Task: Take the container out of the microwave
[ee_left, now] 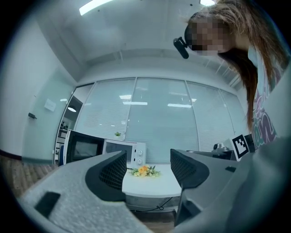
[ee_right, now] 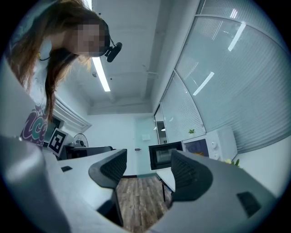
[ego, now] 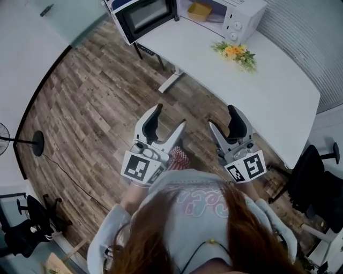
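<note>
My left hand-held gripper [ego: 170,116] and right hand-held gripper [ego: 221,116] are both spread wide, with nothing between the jaws. The small yellow container [ego: 199,9] sits inside the white box-shaped microwave [ego: 236,16], straight ahead and well apart from both; neither looks clearly nearer. The black-framed door [ego: 144,16] hangs open at the microwave's left, so I judge the right approach freer. The container is partly cut off, so I cannot tell its long axis.

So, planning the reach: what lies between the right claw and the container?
Head view: only bare table between right claw and container; flowers sit aside.
</note>
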The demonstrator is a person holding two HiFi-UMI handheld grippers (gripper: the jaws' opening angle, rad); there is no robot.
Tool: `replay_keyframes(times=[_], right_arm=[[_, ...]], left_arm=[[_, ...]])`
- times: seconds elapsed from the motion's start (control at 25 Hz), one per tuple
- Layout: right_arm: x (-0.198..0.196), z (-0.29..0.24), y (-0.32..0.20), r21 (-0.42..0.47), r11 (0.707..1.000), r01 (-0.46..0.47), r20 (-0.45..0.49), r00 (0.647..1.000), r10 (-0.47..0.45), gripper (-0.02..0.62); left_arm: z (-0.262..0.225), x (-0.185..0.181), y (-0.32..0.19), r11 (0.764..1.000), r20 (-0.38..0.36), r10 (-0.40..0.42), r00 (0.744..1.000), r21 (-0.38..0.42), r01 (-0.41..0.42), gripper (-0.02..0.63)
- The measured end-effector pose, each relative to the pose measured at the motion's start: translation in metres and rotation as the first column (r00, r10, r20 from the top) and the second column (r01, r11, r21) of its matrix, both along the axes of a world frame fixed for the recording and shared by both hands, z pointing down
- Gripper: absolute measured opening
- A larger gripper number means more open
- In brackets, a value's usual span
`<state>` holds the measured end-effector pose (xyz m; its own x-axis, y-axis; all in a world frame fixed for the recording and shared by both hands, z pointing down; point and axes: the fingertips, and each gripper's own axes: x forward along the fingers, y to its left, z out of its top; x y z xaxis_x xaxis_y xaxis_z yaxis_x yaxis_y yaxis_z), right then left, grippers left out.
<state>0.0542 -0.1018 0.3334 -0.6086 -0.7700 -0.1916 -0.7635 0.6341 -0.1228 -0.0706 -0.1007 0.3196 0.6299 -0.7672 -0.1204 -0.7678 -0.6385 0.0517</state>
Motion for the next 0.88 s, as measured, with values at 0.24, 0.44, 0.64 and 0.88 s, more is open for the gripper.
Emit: replay_keyframes(times=[0.24, 0.44, 0.64, 0.88], right_arm=[[-0.011, -0.004, -0.053, -0.005, 0.999, -0.047, 0.006, 0.999, 0.047, 0.290], [-0.021, -0.006, -0.093, -0.009, 0.997, -0.079, 0.004, 0.997, 0.079, 0.290], [-0.034, -0.007, -0.124, -0.011, 0.995, -0.098, 0.001, 0.995, 0.098, 0.290], [-0.046, -0.007, -0.151, -0.013, 0.992, -0.125, 0.001, 0.992, 0.125, 0.290]], left_arm=[[-0.009, -0.011, -0.057, 0.999, 0.005, 0.041, 0.999, 0.009, -0.041, 0.285], [-0.006, -0.024, -0.099, 0.998, 0.018, 0.065, 0.998, -0.008, -0.065, 0.285], [-0.010, -0.034, -0.134, 0.995, 0.011, 0.100, 0.995, 0.007, -0.100, 0.285], [-0.010, -0.042, -0.167, 0.990, 0.011, 0.142, 0.990, 0.012, -0.142, 0.285]])
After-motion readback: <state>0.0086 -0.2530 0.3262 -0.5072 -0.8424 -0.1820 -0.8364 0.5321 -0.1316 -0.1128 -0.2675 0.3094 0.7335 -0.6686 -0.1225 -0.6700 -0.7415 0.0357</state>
